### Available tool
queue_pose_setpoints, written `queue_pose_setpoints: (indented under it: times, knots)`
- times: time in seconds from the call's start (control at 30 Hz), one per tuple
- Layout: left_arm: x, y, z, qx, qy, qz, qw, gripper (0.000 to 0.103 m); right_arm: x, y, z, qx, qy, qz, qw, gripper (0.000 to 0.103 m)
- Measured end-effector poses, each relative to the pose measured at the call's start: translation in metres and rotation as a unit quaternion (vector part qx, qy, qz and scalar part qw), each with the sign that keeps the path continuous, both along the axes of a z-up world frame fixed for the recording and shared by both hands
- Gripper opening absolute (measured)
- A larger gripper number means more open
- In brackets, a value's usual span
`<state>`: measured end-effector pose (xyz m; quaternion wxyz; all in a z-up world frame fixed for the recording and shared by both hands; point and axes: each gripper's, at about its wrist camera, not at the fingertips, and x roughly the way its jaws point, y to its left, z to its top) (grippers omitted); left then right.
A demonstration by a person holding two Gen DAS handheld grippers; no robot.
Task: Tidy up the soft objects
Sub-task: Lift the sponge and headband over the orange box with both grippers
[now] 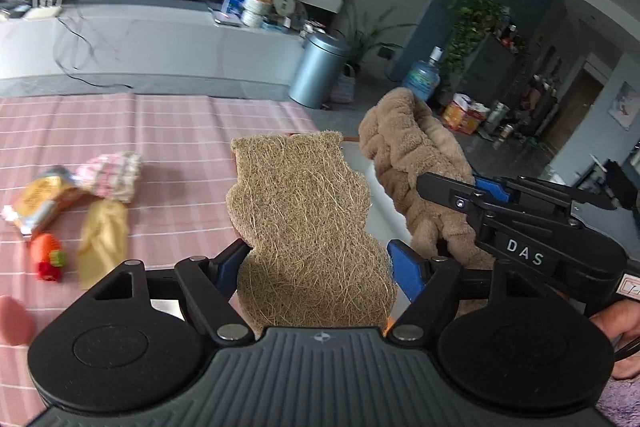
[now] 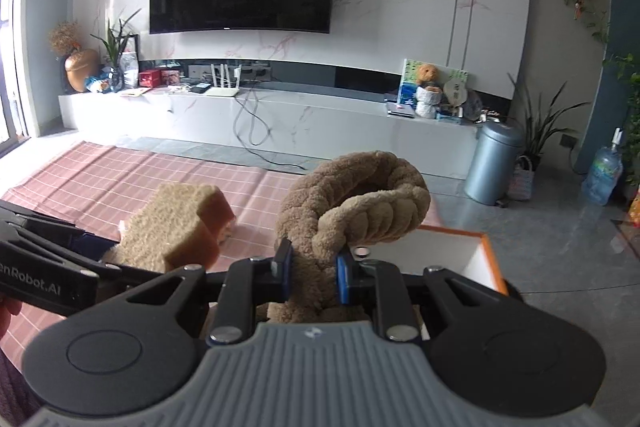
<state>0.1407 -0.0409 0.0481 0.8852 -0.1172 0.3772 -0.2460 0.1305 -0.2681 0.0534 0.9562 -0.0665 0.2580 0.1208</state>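
Observation:
My left gripper [image 1: 318, 263] is shut on a tan loofah sponge [image 1: 304, 223] with an orange underside and holds it upright above the pink checked cloth [image 1: 160, 131]. The sponge also shows in the right wrist view [image 2: 176, 223]. My right gripper [image 2: 312, 273] is shut on a brown plush headband [image 2: 356, 199], which curls up over a white box with an orange rim [image 2: 490, 255]. The headband [image 1: 416, 163] and the right gripper [image 1: 460, 193] show at the right of the left wrist view.
On the cloth at the left lie a pink knitted piece [image 1: 114, 173], a yellow cloth [image 1: 102, 235], a snack packet [image 1: 38, 203], a red knitted strawberry [image 1: 48, 255] and a pink sponge [image 1: 12, 319]. A grey bin [image 2: 494, 163] and a TV bench [image 2: 280, 115] stand beyond.

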Motion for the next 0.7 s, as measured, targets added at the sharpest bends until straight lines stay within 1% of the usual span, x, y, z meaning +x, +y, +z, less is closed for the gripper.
queue_pose_setpoints:
  times: [0.17, 0.23, 0.37, 0.53, 0.7]
  knots:
    - [0.029, -0.052, -0.002, -0.002, 0.021, -0.041, 0.9989, 0.086, 0.013, -0.038, 0.002, -0.04, 0.013, -0.014, 0.999, 0.02]
    - [0.041, -0.07, -0.006, -0.008, 0.036, -0.055, 0.9978, 0.086, 0.019, -0.051, -0.002, -0.047, 0.023, -0.015, 0.999, 0.02]
    - [0.063, -0.098, -0.013, 0.007, 0.051, -0.066, 0.9965, 0.086, 0.037, -0.08, -0.018, -0.053, 0.042, -0.025, 0.997, 0.02]
    - [0.092, -0.118, -0.028, 0.027, 0.079, -0.069, 0.9941, 0.086, 0.057, -0.101, -0.042, -0.064, 0.06, -0.022, 0.996, 0.02]
    - [0.117, -0.126, -0.049, 0.037, 0.13, -0.063, 0.9888, 0.086, 0.078, -0.112, -0.066, -0.063, 0.082, -0.002, 0.995, 0.02]
